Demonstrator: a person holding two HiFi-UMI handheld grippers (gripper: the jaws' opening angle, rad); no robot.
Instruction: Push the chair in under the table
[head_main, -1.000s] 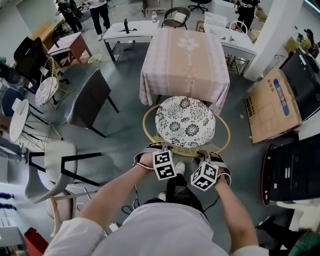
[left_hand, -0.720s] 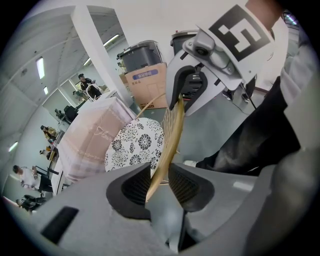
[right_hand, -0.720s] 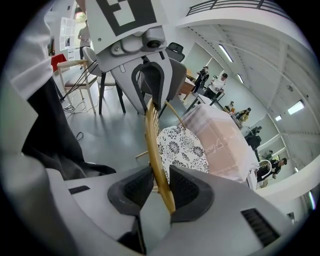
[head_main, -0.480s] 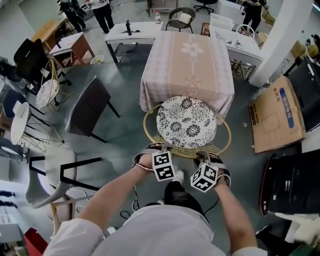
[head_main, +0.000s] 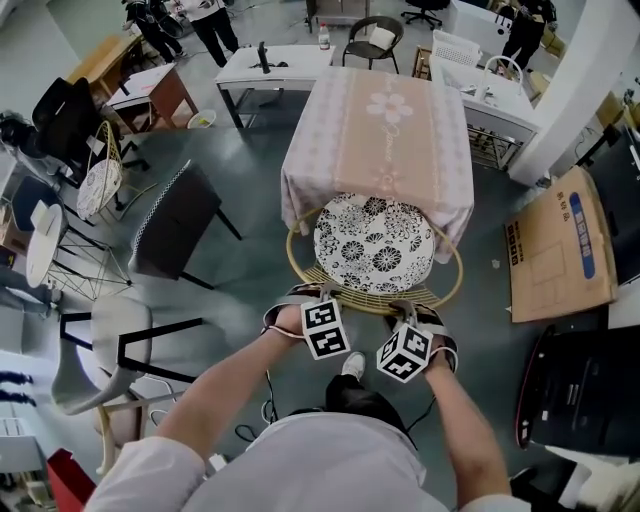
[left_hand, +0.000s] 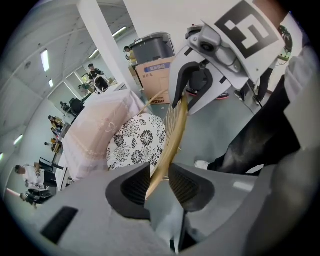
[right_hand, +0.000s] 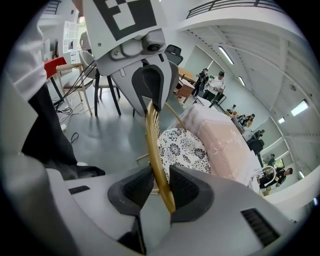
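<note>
A round rattan chair with a black-and-white flowered cushion (head_main: 373, 244) stands against the near side of the table draped in a pink cloth (head_main: 378, 120). The cushion's far edge lies under the cloth's hanging hem. Both grippers hold the chair's curved backrest rim (head_main: 365, 303), which faces me. My left gripper (head_main: 314, 297) is shut on the rim's left part, and the cane runs between its pads (left_hand: 135, 186). My right gripper (head_main: 411, 309) is shut on the right part, the golden rim (right_hand: 156, 145) clamped between its pads (right_hand: 184, 187). In each gripper view the other gripper shows further along the rim.
A dark chair (head_main: 180, 212) and a white chair (head_main: 108, 340) stand on the left. A flattened cardboard box (head_main: 560, 250) and a black case (head_main: 575, 385) lie on the right. Desks, more chairs and several people are beyond the table.
The chair has slid away from me toward the table, so its cushion now reaches under the cloth's hem. Both grippers moved along with it, still clamped on the rim.
</note>
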